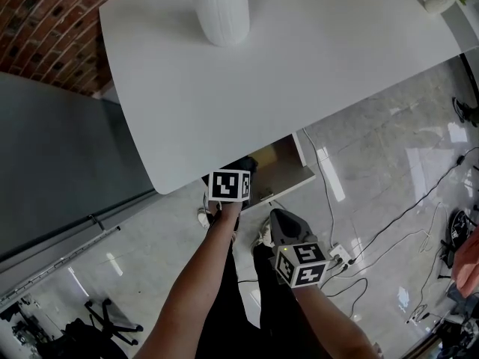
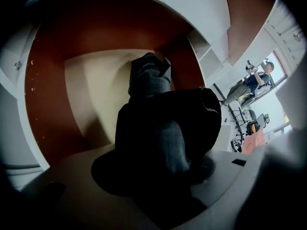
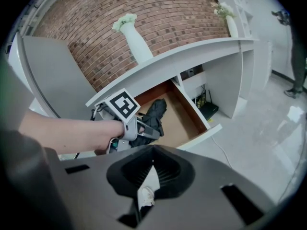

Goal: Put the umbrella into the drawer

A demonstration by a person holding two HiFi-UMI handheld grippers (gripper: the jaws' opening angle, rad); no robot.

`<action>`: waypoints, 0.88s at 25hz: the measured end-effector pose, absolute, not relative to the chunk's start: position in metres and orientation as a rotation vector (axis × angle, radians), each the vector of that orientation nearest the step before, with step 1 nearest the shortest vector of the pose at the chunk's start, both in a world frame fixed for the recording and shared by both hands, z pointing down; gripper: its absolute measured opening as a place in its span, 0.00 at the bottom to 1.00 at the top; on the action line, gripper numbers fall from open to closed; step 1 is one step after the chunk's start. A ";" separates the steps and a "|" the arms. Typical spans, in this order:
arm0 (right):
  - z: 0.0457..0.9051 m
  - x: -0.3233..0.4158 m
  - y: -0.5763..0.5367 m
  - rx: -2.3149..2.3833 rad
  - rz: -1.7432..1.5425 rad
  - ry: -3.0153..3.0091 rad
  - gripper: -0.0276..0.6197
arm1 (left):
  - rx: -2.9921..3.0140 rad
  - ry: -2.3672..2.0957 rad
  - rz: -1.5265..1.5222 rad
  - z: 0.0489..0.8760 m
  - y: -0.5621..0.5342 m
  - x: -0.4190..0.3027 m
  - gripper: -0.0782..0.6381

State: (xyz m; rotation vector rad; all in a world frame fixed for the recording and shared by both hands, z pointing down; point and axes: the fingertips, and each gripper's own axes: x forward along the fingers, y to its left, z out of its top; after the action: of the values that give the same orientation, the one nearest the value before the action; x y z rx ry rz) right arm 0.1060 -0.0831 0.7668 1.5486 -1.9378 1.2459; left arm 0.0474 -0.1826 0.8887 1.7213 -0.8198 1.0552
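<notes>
Down inside the drawer [image 3: 181, 115], the left gripper [image 3: 146, 130] clasps the black umbrella [image 3: 154, 113], best laid flat toward the drawer's back before release, while the closed, empty right gripper [image 3: 149, 174] hangs outside it.

Black folded umbrella [image 3: 155, 113] lies aslant inside the open drawer [image 3: 181, 121], on its brown floor, under the desk.

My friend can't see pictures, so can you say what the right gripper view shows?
The left claw holds a black umbrella down into an open drawer under a white desk. A white vase stands on the desk, with a brick wall behind.
</notes>
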 end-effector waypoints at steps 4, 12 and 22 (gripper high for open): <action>0.766 0.105 -0.083 1.553 1.251 -1.937 0.07 | 1.703 -0.777 1.090 0.893 -0.179 0.048 0.45; 0.767 0.107 -0.079 1.563 1.257 -1.927 0.07 | 1.695 -0.679 1.150 0.900 -0.168 0.062 0.46; 0.763 0.117 -0.072 1.593 1.263 -1.913 0.07 | 1.961 -0.666 1.777 0.923 -0.171 0.047 0.45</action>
State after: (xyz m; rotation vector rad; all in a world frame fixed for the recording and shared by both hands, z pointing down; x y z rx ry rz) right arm 0.1165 -0.0723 0.7628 1.5933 -1.9130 1.2628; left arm 0.0473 -0.1706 0.9226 1.9612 -0.6659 1.7766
